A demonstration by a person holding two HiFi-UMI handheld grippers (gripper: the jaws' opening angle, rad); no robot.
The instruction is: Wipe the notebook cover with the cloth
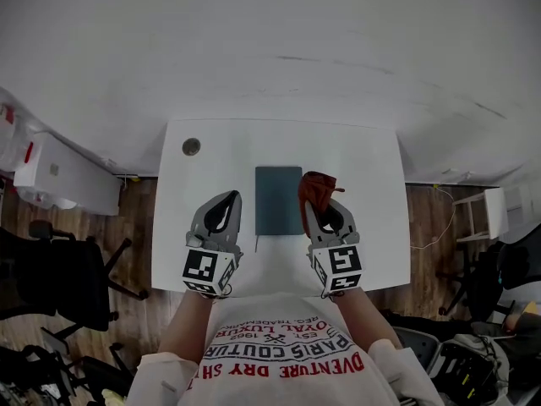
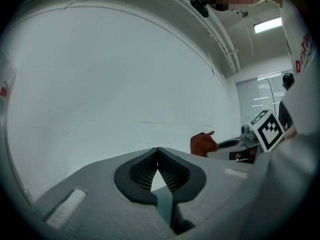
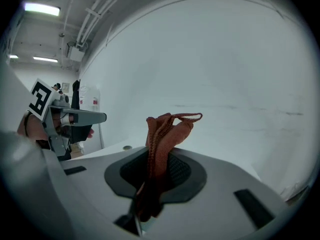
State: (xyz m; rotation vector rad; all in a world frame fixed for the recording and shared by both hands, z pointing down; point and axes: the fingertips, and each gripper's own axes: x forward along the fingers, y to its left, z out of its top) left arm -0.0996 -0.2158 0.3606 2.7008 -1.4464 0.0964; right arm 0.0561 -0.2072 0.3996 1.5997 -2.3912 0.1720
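A dark teal notebook [image 1: 279,200] lies flat in the middle of the white table [image 1: 203,172]. My right gripper [image 1: 325,212] is shut on a rust-red cloth [image 1: 317,189], which bunches up above its tips just right of the notebook. In the right gripper view the cloth [image 3: 162,139] stands up between the closed jaws. My left gripper [image 1: 224,212] hovers left of the notebook with its jaws shut and nothing in them. From the left gripper view the cloth [image 2: 203,144] shows off to the right.
A small round grey cap [image 1: 191,146] sits at the table's far left corner. Black office chairs [image 1: 59,282] stand on the wooden floor at the left. A white stool [image 1: 478,214] stands to the right.
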